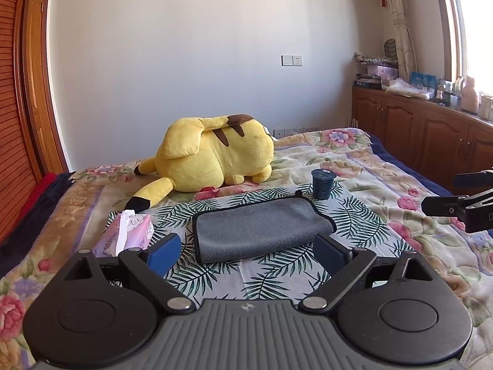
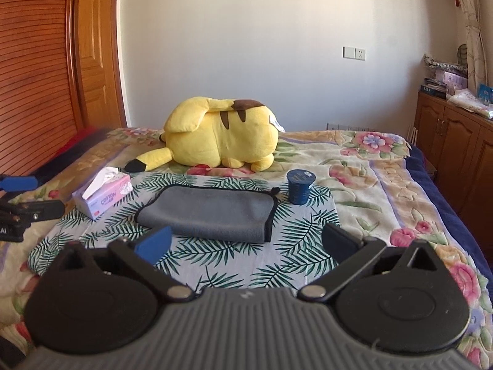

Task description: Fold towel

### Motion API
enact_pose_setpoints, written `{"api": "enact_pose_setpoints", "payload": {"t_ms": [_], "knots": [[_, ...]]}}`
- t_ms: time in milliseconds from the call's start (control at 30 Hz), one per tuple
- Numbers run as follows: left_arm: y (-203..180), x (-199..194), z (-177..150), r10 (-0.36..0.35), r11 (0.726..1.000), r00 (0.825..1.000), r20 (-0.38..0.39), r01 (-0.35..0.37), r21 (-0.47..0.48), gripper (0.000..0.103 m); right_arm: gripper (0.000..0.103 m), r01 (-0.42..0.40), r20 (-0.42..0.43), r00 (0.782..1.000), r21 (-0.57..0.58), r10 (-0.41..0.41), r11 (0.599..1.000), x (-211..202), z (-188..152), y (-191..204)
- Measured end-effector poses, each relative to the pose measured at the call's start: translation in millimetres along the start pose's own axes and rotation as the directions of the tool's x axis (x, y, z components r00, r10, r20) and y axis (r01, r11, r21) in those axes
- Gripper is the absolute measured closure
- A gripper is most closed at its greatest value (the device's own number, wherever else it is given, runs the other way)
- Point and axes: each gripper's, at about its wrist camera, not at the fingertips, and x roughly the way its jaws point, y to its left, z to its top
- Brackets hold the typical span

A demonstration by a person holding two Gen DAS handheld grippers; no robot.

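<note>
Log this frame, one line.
task: fold towel | towel: folded, flat on leaf cloth | left claw: open, empty | right claw: open, empty | contact: none

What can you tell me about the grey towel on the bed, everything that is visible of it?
The grey towel looks like soft, plush microfibre with a thin black border and a small black loop at its far right corner. It is already folded at least once: doubled layers show along its near edge. It lies flat on the palm-leaf cloth, between the pink tissue pack on its left and the dark blue cup on its right, touching neither. Only the cloth touches it; both open grippers are short of it.
</note>
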Motion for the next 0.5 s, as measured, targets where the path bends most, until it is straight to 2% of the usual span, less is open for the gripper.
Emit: {"api": "enact_pose_setpoints", "payload": {"t_ms": [267, 500], "knots": [[-8, -13, -1, 0.012, 1.0, 1.0, 0.028, -0.012, -0.007, 0.016, 0.0, 0.017, 0.015, 1.0, -0.01, -0.017, 1.0, -14, -11, 3], [-11, -25, -9, 0.043, 0.999, 0.998, 0.053, -0.042, -0.03, 0.016, 0.0, 0.035, 0.032, 0.999, -0.013, -0.035, 0.999, -25, -19, 10]]}}
